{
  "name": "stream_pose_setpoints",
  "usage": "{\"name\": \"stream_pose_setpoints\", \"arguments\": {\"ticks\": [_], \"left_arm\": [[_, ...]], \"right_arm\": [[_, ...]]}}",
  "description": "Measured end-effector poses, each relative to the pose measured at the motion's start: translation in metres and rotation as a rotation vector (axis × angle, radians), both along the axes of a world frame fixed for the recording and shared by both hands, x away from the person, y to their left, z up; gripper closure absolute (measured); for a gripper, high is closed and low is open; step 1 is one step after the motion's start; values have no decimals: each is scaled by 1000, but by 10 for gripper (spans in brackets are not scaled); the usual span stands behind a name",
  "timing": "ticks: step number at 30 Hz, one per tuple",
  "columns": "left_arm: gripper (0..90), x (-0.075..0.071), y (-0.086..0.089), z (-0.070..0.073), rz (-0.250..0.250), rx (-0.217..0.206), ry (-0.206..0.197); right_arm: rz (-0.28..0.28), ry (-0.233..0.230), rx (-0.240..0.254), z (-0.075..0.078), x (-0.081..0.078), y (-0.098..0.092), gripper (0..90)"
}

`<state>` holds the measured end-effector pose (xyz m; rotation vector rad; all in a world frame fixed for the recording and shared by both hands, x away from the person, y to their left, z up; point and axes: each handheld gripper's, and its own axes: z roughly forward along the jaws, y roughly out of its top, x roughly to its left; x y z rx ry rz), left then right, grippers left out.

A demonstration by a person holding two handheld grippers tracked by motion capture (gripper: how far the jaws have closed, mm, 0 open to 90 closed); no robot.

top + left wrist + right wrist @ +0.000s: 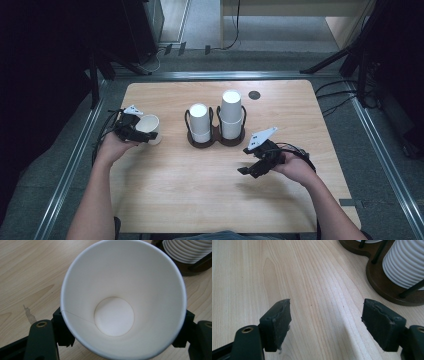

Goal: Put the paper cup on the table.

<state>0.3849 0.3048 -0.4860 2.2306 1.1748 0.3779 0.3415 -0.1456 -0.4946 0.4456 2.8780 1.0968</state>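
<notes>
A light wooden table (200,200) with rounded corners stands on a grey floor, framed by metal rails, with dark equipment and cables in the shadows around it. A person's two forearms come in from the bottom edge of the high view, each hand holding a black two-jaw gripper.

At the table's left side, the left gripper (141,131) has a single white paper cup (149,127) between its jaws. In the left gripper view the cup (122,300) is seen from above, its mouth wide open towards the camera and its round bottom visible inside. One black jaw sits on each side of the cup's wall, right against it; whether the pads press on it or merely flank it cannot be told.

In the middle of the table stands a dark wooden holder (216,139) with two round bays and thin black upright rods. Each bay carries a stack of white cups turned upside down: the shorter stack (199,122) on the left, the taller stack (231,114) on the right. The holder stands just beside the held cup, to its right.

The right gripper (248,171) hovers over bare wood near the table's right front, its jaws spread wide with nothing between them. A small dark round disc (254,95) is set in the tabletop near the far edge.
</notes>
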Motion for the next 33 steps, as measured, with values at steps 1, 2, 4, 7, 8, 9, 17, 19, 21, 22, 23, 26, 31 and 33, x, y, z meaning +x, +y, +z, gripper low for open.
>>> {"name": "stream_pose_setpoints", "arguments": {"ticks": [1, 2, 4, 7, 8, 9, 17, 19, 21, 22, 23, 26, 31, 33], "left_arm": [[255, 0, 0, -1, 4, 4, -2], [254, 1, 0, -1, 7, 7, -1], [251, 2, 0, -1, 12, 14, 4], [246, 2, 0, -2, 12, 11, 7], [239, 2, 0, -2, 10, 8, 8], [232, 2, 0, -2, 8, 4, 9], [184, 0, -2, -1, -5, 4, 9], [171, 0, -1, -1, -7, -3, 4], [138, -1, 0, 0, -7, -9, -3], [133, -1, 1, 0, -6, -11, -3], [128, -1, 3, 1, -2, -18, -3], [114, -2, 6, 4, 12, -52, -5], [104, -2, 7, 12, 15, -79, 23], [86, -2, 5, 18, 15, -75, 45]], "right_arm": [[-3, -4, 0, 0, 0, 0, 235], [-2, -4, 0, 0, 0, -1, 235], [-6, 1, -3, 0, -1, -1, 235], [-3, 0, -6, -1, -1, -1, 235], [-2, 0, -7, -1, -1, -1, 235], [-2, 1, -5, -1, -1, -1, 235], [0, -1, -7, -1, -1, -1, 235], [1, -1, -8, -1, -1, -1, 235], [1, -2, -8, -1, -1, -1, 235], [0, -2, -9, -1, -1, -1, 235], [0, -1, -9, -1, -1, -1, 235], [-1, -2, -14, -1, -1, -1, 235], [-1, -2, -20, -1, -1, -1, 235], [0, -10, -25, -1, -1, -1, 235]]}}
